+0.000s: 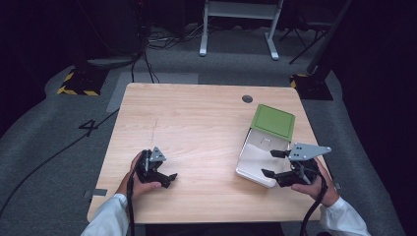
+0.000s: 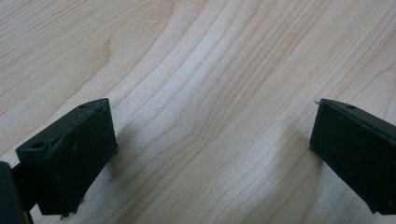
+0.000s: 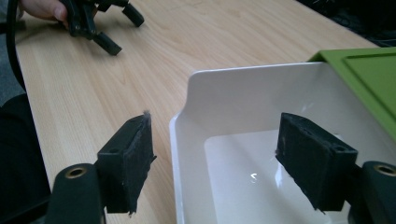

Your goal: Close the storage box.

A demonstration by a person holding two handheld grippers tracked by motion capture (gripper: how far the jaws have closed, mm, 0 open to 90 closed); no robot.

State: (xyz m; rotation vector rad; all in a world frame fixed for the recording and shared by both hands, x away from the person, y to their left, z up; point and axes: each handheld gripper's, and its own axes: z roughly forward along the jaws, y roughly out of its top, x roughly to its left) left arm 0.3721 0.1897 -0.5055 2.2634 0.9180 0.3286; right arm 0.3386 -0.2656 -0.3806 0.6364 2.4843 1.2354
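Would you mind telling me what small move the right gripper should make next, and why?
Probably close the right gripper on the near wall of the white box: its open jaws already straddle that wall, one outside and one inside. The green lid sits half off, and the left gripper is idle.

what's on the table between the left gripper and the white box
Nothing: in the high view, bare wooden table runs from the left gripper to the white box.

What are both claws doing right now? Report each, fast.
Left claw: open, holding nothing, low over the bare table.
Right claw: open, holding nothing, straddling the near wall of the white box.
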